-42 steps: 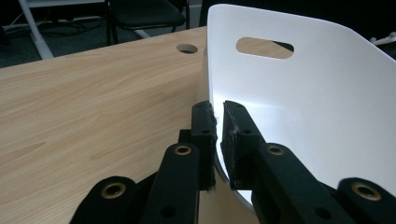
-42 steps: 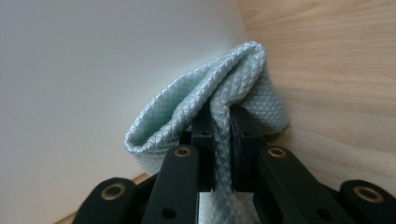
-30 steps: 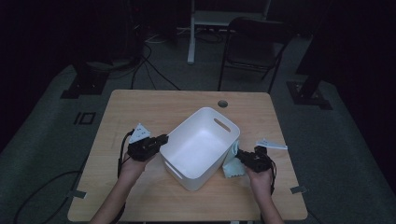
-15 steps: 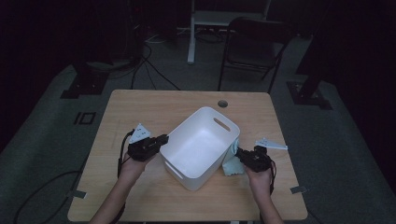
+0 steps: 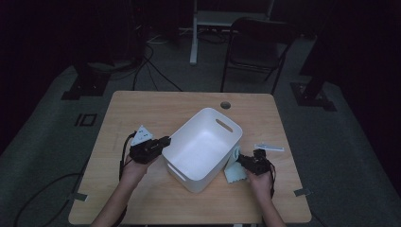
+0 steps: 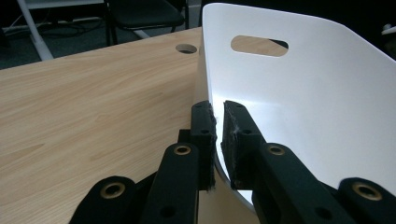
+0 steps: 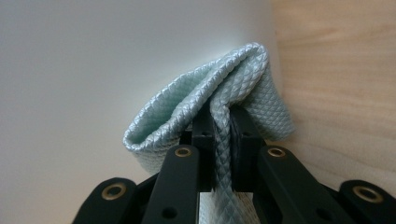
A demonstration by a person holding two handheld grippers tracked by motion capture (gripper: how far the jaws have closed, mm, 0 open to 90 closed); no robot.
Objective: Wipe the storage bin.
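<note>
A white plastic bin (image 5: 215,112) with a handle slot stands tilted in the middle of the wooden table (image 5: 156,109). My left gripper (image 5: 165,141) is shut on its near left rim; in the left gripper view the pads (image 6: 205,122) pinch the thin white wall (image 6: 303,102). To the right of the bin, my right gripper (image 5: 239,160) is shut on a pale green quilted cloth (image 5: 233,173). In the right gripper view the cloth (image 7: 224,79) bunches up over the jaws (image 7: 222,116), pressed against the bin's outer wall (image 7: 93,70).
A small flat white piece (image 5: 269,147) lies on the table to the right of the bin. A round cable hole (image 5: 225,105) sits near the far edge. A folding chair (image 5: 257,52) stands behind the table. The table's left half is bare wood.
My right gripper has sunk a little toward the table with the cloth in it. The left gripper and the bin have stayed put.
</note>
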